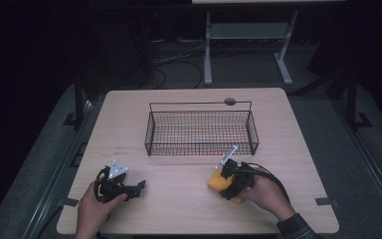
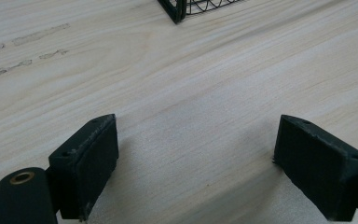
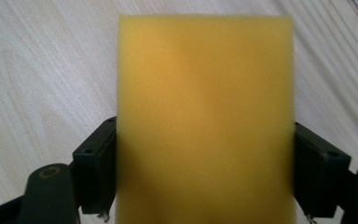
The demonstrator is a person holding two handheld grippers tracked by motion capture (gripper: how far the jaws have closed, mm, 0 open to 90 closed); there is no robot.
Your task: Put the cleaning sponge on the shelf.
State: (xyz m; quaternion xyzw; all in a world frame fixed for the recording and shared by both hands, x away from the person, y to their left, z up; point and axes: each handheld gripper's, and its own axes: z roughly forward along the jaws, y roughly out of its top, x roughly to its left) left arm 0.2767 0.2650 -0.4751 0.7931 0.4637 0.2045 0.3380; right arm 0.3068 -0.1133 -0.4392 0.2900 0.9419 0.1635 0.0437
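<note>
On my counter, the wire basket stands mid-surface. Near the front edge, my right claw grips a yellow sponge by both sides, while my left claw rests wide apart over bare wood.

High view looking down over table, both tongs-mounted views close, perhaps sharing its woodgrain

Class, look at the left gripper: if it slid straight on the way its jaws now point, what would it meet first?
Probably the wire basket. The left gripper is open over bare table, and the basket's near corner lies ahead at the top of its view, slightly off centre, so it might just graze it.
</note>
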